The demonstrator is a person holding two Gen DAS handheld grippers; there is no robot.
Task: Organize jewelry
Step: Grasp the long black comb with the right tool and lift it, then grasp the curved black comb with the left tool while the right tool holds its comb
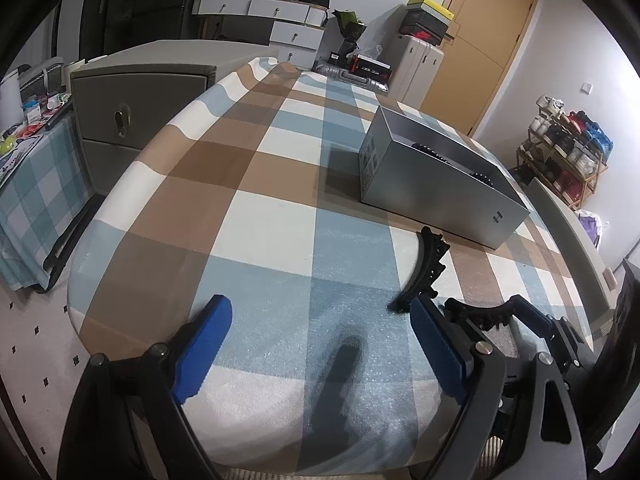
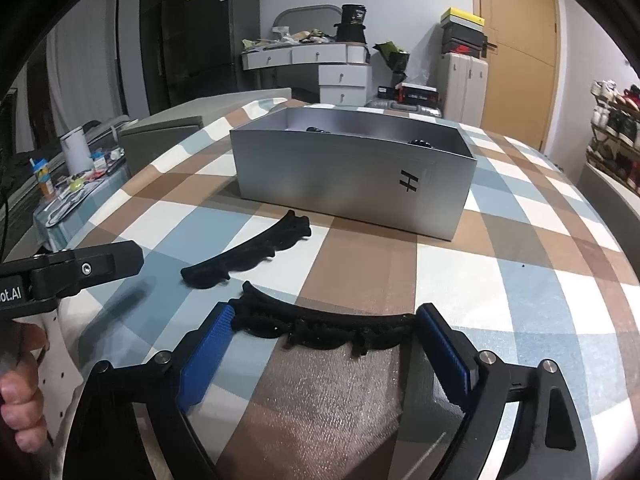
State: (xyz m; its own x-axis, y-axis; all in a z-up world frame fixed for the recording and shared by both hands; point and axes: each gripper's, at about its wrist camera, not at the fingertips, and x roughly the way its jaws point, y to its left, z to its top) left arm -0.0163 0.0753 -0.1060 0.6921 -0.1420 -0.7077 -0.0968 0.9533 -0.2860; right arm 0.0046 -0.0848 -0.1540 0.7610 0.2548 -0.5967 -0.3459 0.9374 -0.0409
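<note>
The near black curved hair piece (image 2: 328,326) lies flat on the checked cloth (image 2: 520,280), stretched crosswise between the right gripper (image 2: 325,322)'s two blue pads (image 2: 208,350). Its left end rests against the left pad's tip and its right end reaches the right pad's tip, so the jaws stand wide open around it, spanning its whole length; whether the pads press it yet cannot be told. Nothing is lifted.

A second black piece (image 2: 248,256) of the same kind lies just beyond and to the left, apart from the first, pointing toward the grey box (image 2: 352,184). The box sits farther back on the cloth, open at the top, with some dark beaded items (image 2: 420,143) showing inside near its far wall.

The step in hand looks like the pick of the near piece, to be carried into the box. Held end to end, the thin curved strip may bow or spring out, so the next move calls for a slow close, or a turn to take it across its narrow width.

The left gripper (image 1: 320,322) hovers over the near left of the cloth, jaws wide open and empty; the second piece (image 1: 426,270) lies just beyond its right pad.
</note>
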